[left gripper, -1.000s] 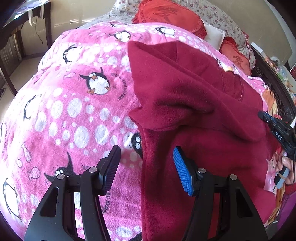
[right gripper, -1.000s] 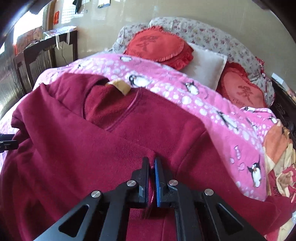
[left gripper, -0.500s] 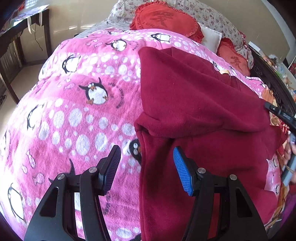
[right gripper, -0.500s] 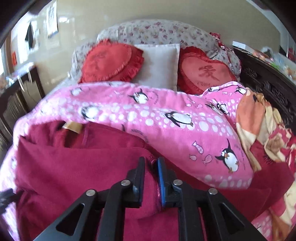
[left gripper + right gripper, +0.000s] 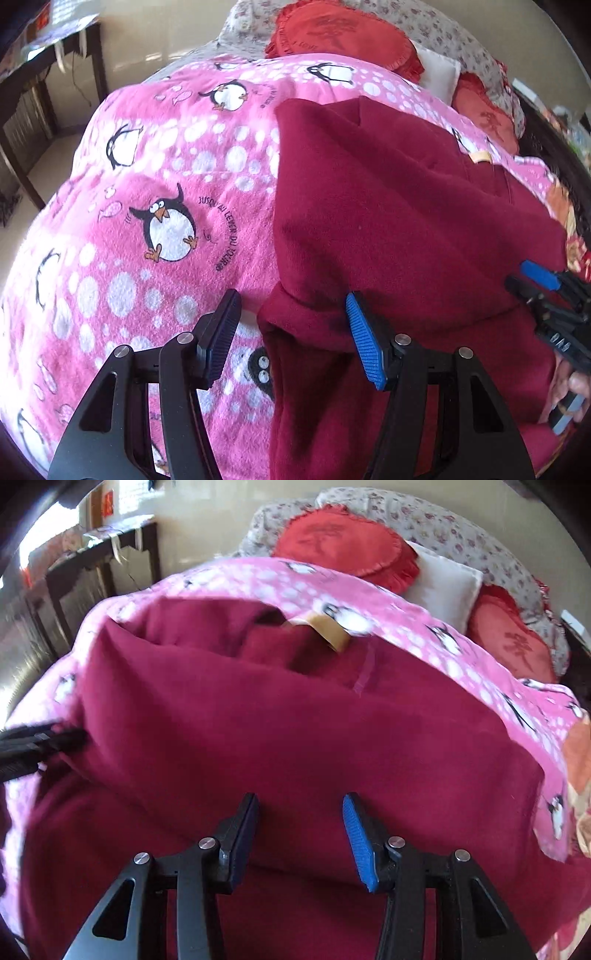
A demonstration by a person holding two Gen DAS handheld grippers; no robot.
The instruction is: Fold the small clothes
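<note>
A dark red fleece top (image 5: 399,229) lies on a pink penguin blanket (image 5: 155,192), with a folded layer across its upper part and a tan neck label (image 5: 328,631). My left gripper (image 5: 291,332) is open and empty, just above the folded layer's lower left corner. My right gripper (image 5: 299,830) is open and empty over the lower middle of the top (image 5: 295,731). The right gripper also shows at the right edge of the left wrist view (image 5: 543,295). The left gripper's fingers (image 5: 33,742) show at the left edge of the right wrist view.
Red heart cushions (image 5: 343,546) and a white pillow (image 5: 447,587) sit at the head of the bed. A dark wooden table (image 5: 40,85) stands left of the bed. An orange patterned quilt (image 5: 580,760) lies at the right.
My right gripper opened and let go of the red fabric, which now lies folded over the top. My left gripper stayed open and moved nearer the fold's corner.
</note>
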